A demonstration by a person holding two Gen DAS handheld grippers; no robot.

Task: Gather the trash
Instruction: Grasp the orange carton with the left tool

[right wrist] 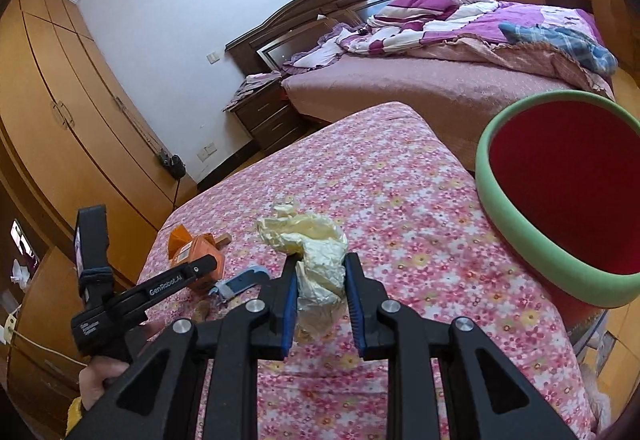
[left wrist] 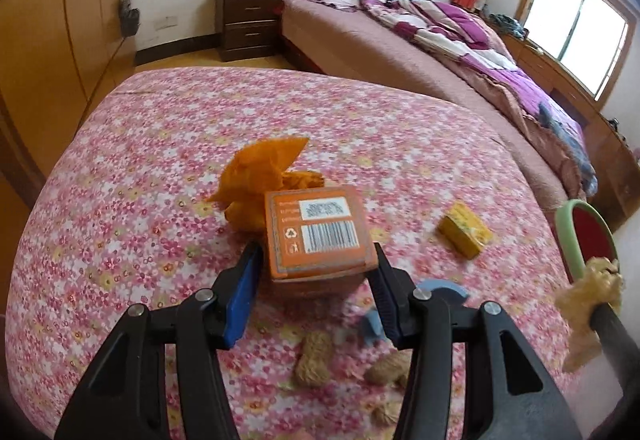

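An orange cardboard box [left wrist: 318, 230] with a barcode sits between the blue pads of my left gripper [left wrist: 317, 254], which is shut on its two sides just above the pink floral cloth [left wrist: 140, 168]. My right gripper [right wrist: 320, 260] is shut on a crumpled pale yellow wrapper [right wrist: 316, 252], held over the cloth to the left of the bin. The same wad [left wrist: 588, 304] shows at the right edge of the left wrist view. The bin [right wrist: 516, 240] has a green rim and a red inside and stands at the cloth's right edge.
On the cloth lie a crumpled orange wrapper [left wrist: 260, 180], a small yellow box [left wrist: 464, 234], peanut shells [left wrist: 314, 358] and a blue plastic piece [left wrist: 440, 288]. A large bed [left wrist: 400, 52], a nightstand [left wrist: 246, 24] and wooden wardrobes [right wrist: 60, 100] surround the surface.
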